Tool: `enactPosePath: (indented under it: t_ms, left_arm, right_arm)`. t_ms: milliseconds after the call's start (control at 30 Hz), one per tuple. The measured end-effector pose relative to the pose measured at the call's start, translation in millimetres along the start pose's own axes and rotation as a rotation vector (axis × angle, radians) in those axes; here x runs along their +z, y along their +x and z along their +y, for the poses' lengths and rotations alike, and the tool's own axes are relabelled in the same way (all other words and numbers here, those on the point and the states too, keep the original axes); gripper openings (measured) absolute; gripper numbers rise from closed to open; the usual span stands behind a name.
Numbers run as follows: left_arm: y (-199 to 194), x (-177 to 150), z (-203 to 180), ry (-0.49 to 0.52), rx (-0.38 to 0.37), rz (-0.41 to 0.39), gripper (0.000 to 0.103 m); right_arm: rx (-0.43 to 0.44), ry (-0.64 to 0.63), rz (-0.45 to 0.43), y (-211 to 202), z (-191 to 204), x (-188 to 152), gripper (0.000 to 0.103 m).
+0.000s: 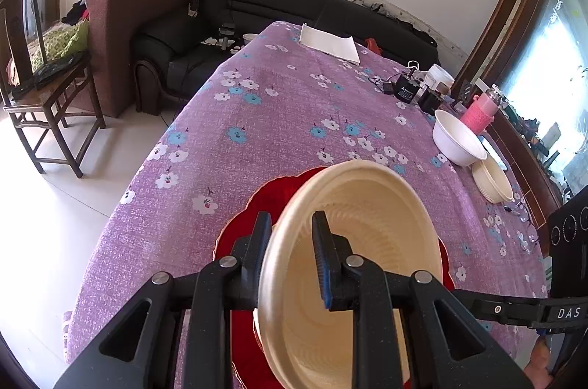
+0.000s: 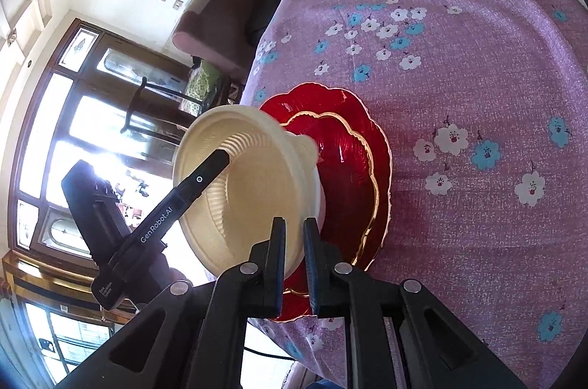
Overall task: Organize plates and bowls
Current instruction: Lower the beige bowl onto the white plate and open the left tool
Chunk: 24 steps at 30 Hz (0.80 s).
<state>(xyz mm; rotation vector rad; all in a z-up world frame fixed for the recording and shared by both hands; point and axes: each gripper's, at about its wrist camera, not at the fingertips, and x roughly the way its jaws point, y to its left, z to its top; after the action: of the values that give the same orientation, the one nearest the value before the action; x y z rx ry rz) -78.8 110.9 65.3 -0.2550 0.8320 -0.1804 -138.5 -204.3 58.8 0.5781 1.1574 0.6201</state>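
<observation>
Cream bowl pinched by our left claw, tipped over the red plates.

Left claw (image 1: 292, 238) is clamped on the rim of the cream bowl (image 1: 360, 242): one finger outside the wall, the other inside, bowl tilted on its side with the opening facing us. Its foot sits over the upper red plate (image 2: 330, 146), which lies on a larger red plate (image 2: 371, 175) at the near edge of the purple flowered tablecloth (image 1: 279, 117). Right claw (image 2: 294, 242) is nearly shut, fingers just beside the bowl's lower rim and over the plate edge; we can't tell if it pinches anything. Far right of the table: a white bowl (image 1: 457, 139) and another cream bowl (image 1: 492, 181), well apart from both claws.
</observation>
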Motion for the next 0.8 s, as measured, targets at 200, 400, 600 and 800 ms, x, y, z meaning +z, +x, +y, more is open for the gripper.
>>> enactPosePath:
  t_ms: [200,400,600,800]
  left_arm:
    - [0.3,1.4,-4.6,0.011,0.000,0.002,0.033]
    - [-4.8,5.3,4.8,-0.013,0.027,-0.022,0.039]
    - [-11.8,11.5,9.0,-0.020,0.048,-0.054,0.040]
    - [6.4,12.0,9.5,-0.004,0.064,-0.014,0.040]
  right_arm:
    - [0.003,-0.010,-0.007,-2.4,2.0,-0.9,0.012]
    - [0.003,-0.014,-0.030,-10.9,1.0,-1.3,0.012]
    - [0.010,-0.008,-0.046,-18.2,-2.5,-1.1,0.012]
    - [0.012,-0.011,-0.072,-27.2,-3.8,-2.3,0.012]
